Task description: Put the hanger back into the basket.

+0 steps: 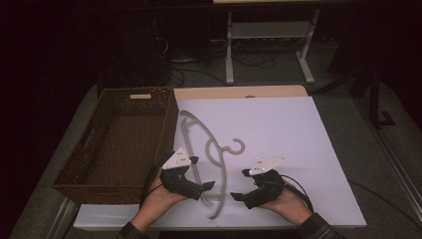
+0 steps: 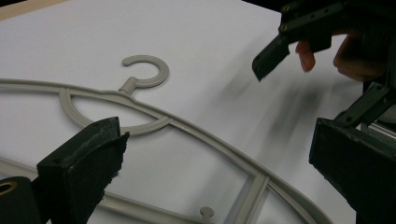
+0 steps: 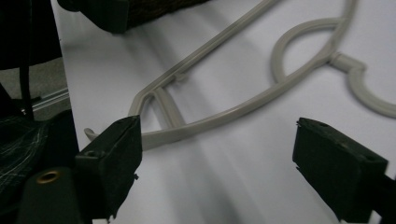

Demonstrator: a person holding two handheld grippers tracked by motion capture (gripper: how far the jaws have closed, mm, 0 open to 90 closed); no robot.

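Left tool (image 1: 208,185) agape, empty | right tool (image 1: 238,184) agape, empty | hanger (image 1: 219,164) between

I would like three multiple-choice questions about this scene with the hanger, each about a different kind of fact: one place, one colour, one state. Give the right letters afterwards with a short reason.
1. Where does the hanger lie?
A. inside the basket
B. on the white sheet, right of the basket
C. on the floor

2. What colour is the hanger?
A. red
B. grey
C. blue

3. In what state are the left tongs?
A. open, holding nothing
B. shut on the hanger
C. shut on the basket

Answers:
1 B: it rests flat on the white sheet beside the wicker basket.
2 B: its frame and hook are pale grey.
3 A: the jaws stand wide apart above the hanger.
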